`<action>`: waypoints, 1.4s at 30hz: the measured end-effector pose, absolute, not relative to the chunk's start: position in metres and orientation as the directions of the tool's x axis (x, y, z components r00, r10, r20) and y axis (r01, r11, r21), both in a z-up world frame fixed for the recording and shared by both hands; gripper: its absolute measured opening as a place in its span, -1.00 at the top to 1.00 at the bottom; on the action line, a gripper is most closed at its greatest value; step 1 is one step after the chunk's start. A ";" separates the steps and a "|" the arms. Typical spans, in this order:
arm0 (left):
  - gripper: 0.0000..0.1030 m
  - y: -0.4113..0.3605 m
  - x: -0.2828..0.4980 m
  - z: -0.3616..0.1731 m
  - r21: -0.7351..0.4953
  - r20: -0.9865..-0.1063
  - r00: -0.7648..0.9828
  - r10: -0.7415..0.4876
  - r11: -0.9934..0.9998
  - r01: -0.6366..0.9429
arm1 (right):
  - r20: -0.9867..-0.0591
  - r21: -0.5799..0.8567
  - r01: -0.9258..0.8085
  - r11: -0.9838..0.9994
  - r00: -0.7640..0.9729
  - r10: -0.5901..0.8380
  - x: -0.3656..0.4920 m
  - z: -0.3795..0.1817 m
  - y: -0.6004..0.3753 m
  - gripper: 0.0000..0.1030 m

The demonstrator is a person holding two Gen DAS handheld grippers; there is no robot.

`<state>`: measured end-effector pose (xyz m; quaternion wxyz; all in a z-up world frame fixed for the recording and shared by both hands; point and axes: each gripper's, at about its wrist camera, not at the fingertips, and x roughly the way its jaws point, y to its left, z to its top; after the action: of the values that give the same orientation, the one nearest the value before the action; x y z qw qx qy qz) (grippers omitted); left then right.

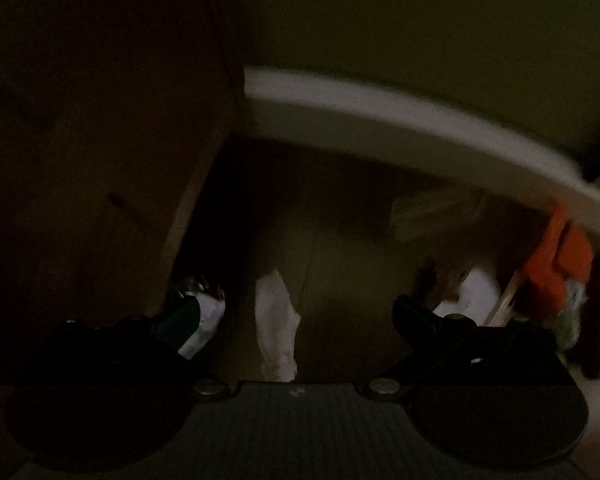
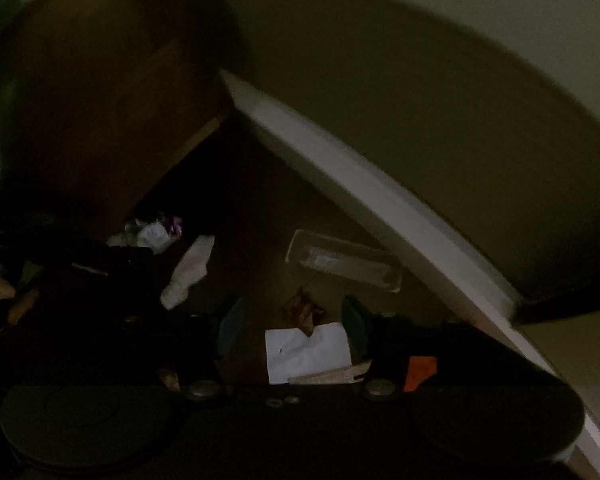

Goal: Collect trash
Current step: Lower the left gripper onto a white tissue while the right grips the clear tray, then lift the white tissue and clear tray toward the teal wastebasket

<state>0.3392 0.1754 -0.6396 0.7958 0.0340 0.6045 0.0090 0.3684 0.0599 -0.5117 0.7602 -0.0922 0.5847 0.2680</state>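
White and limp, the crumpled tissue (image 1: 278, 324) on the dim floor between the spread, empty fingers of my left gripper (image 1: 300, 312) should crush easily if pinched mid-length, while my right gripper (image 2: 292, 328), also open and empty, hangs over a flat paper sheet (image 2: 306, 350) needing an edge grip.

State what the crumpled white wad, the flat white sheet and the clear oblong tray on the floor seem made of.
Crumpled white wad: probably tissue, soft and creased. Flat white sheet: likely paper, matte, straight-edged. Clear oblong tray: seemingly thin plastic, see-through, glinting.
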 end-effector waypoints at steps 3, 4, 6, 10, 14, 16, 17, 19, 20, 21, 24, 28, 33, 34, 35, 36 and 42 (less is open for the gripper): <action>-1.00 0.175 0.337 -0.676 0.083 -0.972 0.222 0.073 0.996 0.040 | -0.948 0.156 -0.555 0.817 0.149 0.282 0.378 -0.542 0.073 -0.05; -1.00 0.177 0.337 -0.689 0.080 -0.977 0.203 0.073 0.996 0.027 | -0.952 0.140 -0.572 0.808 0.146 0.268 0.382 -0.553 0.078 -0.05; -0.99 0.181 0.336 -0.708 0.067 -0.982 0.175 0.068 0.998 -0.007 | -0.959 0.115 -0.603 0.789 0.139 0.246 0.390 -0.573 0.087 -0.05; -0.99 0.188 0.338 -0.744 0.066 -0.989 0.132 0.073 0.996 -0.054 | -0.972 0.070 -0.656 0.751 0.124 0.199 0.405 -0.616 0.106 -0.05; -0.99 0.196 0.341 -0.776 0.074 -0.994 0.077 0.083 0.992 -0.104 | -0.983 0.036 -0.683 0.730 0.108 0.150 0.416 -0.658 0.123 -0.05; -0.99 0.201 0.343 -0.791 0.080 -0.994 0.058 0.088 0.989 -0.126 | -0.985 0.014 -0.703 0.711 0.112 0.130 0.419 -0.676 0.131 -0.04; -0.99 0.203 0.343 -0.797 0.082 -0.995 0.050 0.089 0.987 -0.138 | -0.987 0.011 -0.715 0.699 0.107 0.124 0.420 -0.685 0.135 -0.04; -0.99 0.206 0.345 -0.807 0.084 -0.995 0.032 0.090 0.985 -0.148 | -0.990 0.003 -0.741 0.671 0.094 0.109 0.421 -0.701 0.141 -0.04; -0.99 0.206 0.345 -0.812 0.090 -0.995 0.025 0.095 0.985 -0.145 | -0.991 -0.008 -0.761 0.648 0.093 0.097 0.421 -0.709 0.144 -0.04; -0.95 0.207 0.344 -0.816 0.095 -0.995 0.021 0.099 0.985 -0.142 | -0.992 -0.025 -0.783 0.622 0.098 0.083 0.420 -0.713 0.145 -0.03; -0.92 0.209 0.341 -0.823 0.098 -0.995 0.009 0.101 0.983 -0.157 | -0.992 -0.068 -0.830 0.554 0.116 0.051 0.419 -0.725 0.150 -0.03; -0.58 0.209 0.337 -0.827 0.099 -0.995 0.012 0.103 0.982 -0.163 | -0.991 -0.092 -0.859 0.504 0.127 0.035 0.420 -0.735 0.156 0.03; -0.37 0.211 0.335 -0.829 0.091 -0.995 0.022 0.096 0.979 -0.183 | -0.989 -0.121 -0.881 0.458 0.145 0.018 0.419 -0.740 0.160 0.22; -0.22 0.210 0.334 -0.828 0.083 -0.995 0.033 0.091 0.980 -0.181 | -0.988 -0.130 -0.886 0.446 0.152 0.015 0.417 -0.739 0.159 0.59; -0.13 0.209 0.333 -0.826 0.074 -0.996 0.042 0.083 0.981 -0.178 | -0.988 -0.136 -0.891 0.434 0.155 0.008 0.416 -0.737 0.158 0.82; 0.07 0.208 0.333 -0.824 0.071 -0.996 0.049 0.081 0.982 -0.173 | -0.988 -0.141 -0.893 0.427 0.157 0.001 0.415 -0.738 0.159 0.93; 0.74 0.201 0.331 -0.821 0.068 -0.996 0.050 0.077 0.986 -0.155 | -0.980 -0.183 -0.908 0.376 0.199 0.005 0.407 -0.732 0.155 1.00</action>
<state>0.3313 0.2013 -0.8207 0.7242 -0.0286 0.6844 0.0799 0.4073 0.1547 -0.7320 0.6431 -0.4313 0.5238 0.3549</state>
